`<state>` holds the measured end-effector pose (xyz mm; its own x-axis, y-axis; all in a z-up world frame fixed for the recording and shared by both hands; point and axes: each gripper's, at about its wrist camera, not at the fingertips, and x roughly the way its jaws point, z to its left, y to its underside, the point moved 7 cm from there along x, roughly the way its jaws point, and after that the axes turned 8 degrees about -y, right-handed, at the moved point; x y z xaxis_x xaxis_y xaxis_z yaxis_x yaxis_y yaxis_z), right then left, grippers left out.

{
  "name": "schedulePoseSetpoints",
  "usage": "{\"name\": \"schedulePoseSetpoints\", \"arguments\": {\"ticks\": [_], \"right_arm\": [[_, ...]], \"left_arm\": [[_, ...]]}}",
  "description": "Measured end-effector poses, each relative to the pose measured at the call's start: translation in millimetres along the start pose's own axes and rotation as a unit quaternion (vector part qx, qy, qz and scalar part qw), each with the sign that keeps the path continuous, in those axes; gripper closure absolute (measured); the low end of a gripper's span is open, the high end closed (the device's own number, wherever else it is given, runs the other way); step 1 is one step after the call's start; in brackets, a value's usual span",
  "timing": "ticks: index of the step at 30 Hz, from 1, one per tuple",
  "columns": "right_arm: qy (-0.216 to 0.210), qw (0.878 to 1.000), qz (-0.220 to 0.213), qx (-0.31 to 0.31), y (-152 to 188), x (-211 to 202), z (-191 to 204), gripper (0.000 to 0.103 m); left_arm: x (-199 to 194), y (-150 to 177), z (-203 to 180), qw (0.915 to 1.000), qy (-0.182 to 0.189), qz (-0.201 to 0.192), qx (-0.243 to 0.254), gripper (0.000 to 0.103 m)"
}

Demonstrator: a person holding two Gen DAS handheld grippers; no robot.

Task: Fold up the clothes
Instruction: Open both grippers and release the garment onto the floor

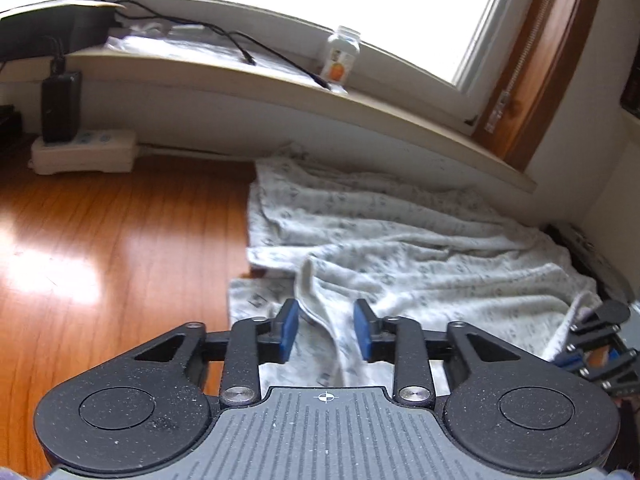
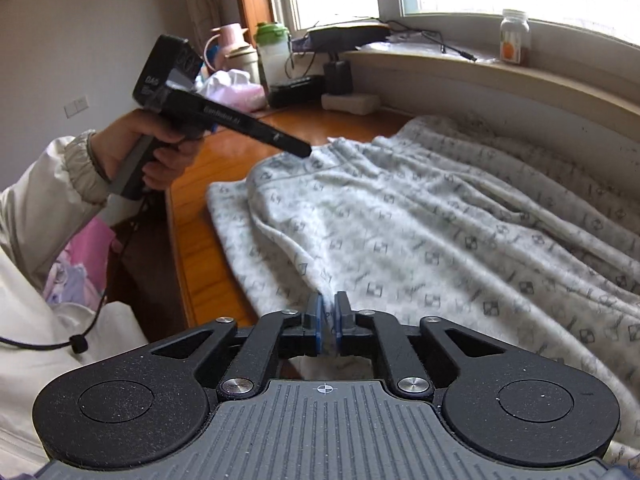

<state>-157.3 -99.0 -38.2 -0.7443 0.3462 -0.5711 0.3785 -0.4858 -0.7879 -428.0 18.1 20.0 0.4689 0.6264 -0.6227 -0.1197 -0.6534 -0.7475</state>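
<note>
One wooden table (image 1: 100,240) is carrying everything, and one printed grey garment (image 2: 440,220) is lying rumpled over its far side, reaching up against the wall under the one windowsill (image 1: 280,80). Two grippers are working at its near hem. The right gripper (image 2: 328,326) is pinching a fold of the hem – its two blue pads (image 2: 317,328) standing almost together with cloth wedged between them. The left gripper (image 1: 326,332) is hanging partly open, its two pads clear of the cloth, with one ridge of the garment's edge running up through the gap untouched. In the right wrist view one hand (image 2: 148,152) in a pale sleeve is gripping the left gripper's handle. Smaller things – one power strip (image 1: 84,150) with one black adapter (image 1: 60,106) plugged in, two bottles (image 2: 273,54) at the table's far corner, one small jar (image 1: 342,54) on the sill
</note>
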Motion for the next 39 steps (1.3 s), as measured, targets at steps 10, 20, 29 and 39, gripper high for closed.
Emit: {"name": "schedulePoseSetpoints", "arguments": {"ticks": [10,20,29,39], "right_arm": [[0.03,0.999,0.002,-0.02,4,-2,1,0.064],[0.043,0.999,-0.004,-0.028,13,-2,-3,0.064],[0.048,0.998,-0.018,-0.028,16,-7,-5,0.086],[0.027,0.999,-0.02,-0.029,28,-24,9,0.08]], "left_arm": [[18,8,-9,0.999,-0.014,0.011,0.04,0.053],[-32,42,-4,0.9991,0.031,0.007,0.027,0.048],[-35,40,-13,0.999,0.006,-0.009,0.042,0.099],[-47,53,5,0.9981,-0.026,0.02,0.053,0.078]]}}
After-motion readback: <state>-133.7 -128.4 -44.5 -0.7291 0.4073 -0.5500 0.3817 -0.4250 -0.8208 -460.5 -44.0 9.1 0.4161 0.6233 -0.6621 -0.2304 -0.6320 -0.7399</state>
